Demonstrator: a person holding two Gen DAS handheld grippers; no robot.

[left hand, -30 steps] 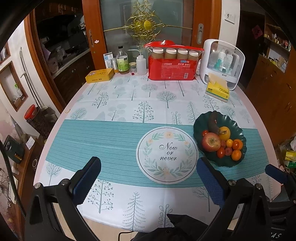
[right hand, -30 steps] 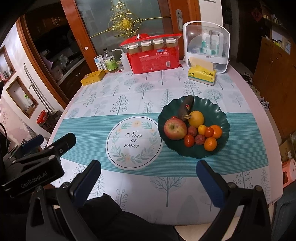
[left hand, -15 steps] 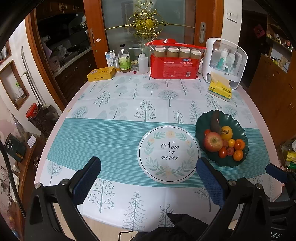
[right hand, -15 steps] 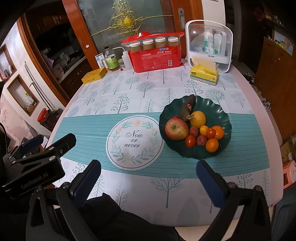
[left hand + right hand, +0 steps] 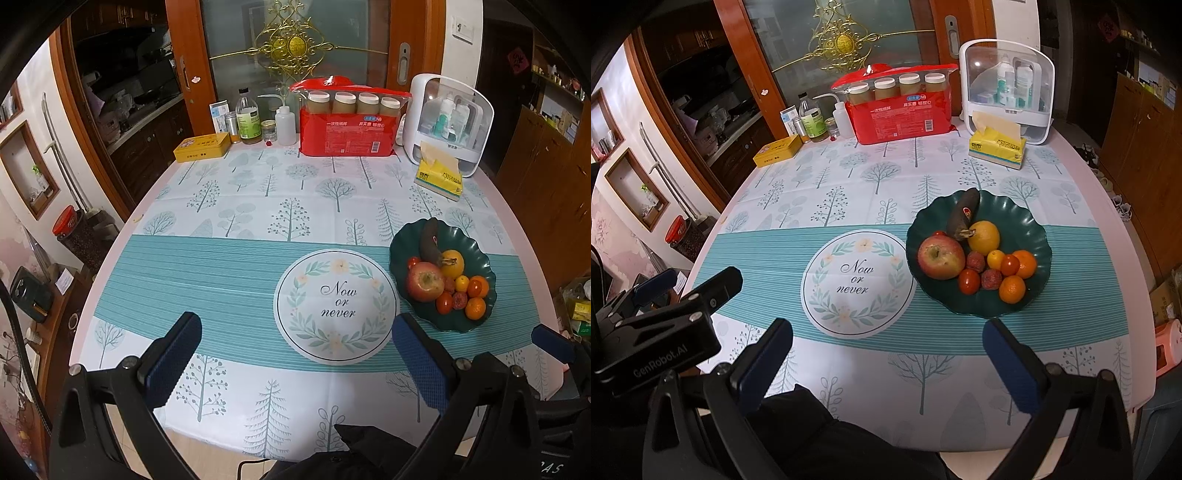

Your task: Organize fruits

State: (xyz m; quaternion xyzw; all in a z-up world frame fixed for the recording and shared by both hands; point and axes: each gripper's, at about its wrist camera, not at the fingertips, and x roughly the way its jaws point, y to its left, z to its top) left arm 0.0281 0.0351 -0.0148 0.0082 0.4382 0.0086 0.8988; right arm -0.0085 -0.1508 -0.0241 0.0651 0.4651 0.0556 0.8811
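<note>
Landmark: the dark green wavy-edged plastic fruit plate sits on the tabletop, which wears a white and teal cloth with little trees.
Fruit on the plate: a big red and yellow apple lies at the left side of the plate. A dark brown, very ripe banana lies at the back, and its stem touches a round yellow orange. Two small bright orange tangerines, small red tomatoes and bumpy pink-red lychees sit close together at the front right.
Round picture: a white circle printed with "Now or never" is just to the left of the plate.
Behind the plate: a yellow pack of tissues, a white box with a clear door and a red pack of paper cups stand at the far edge.
Left hand-held gripper: its blue-padded fingers are wide apart and hold nothing. It hangs over the near edge, to the left of the plate.
Right hand-held gripper: its fingers are wide apart too, with nothing between them. It hangs in front of the plate and touches no fruit.
</note>
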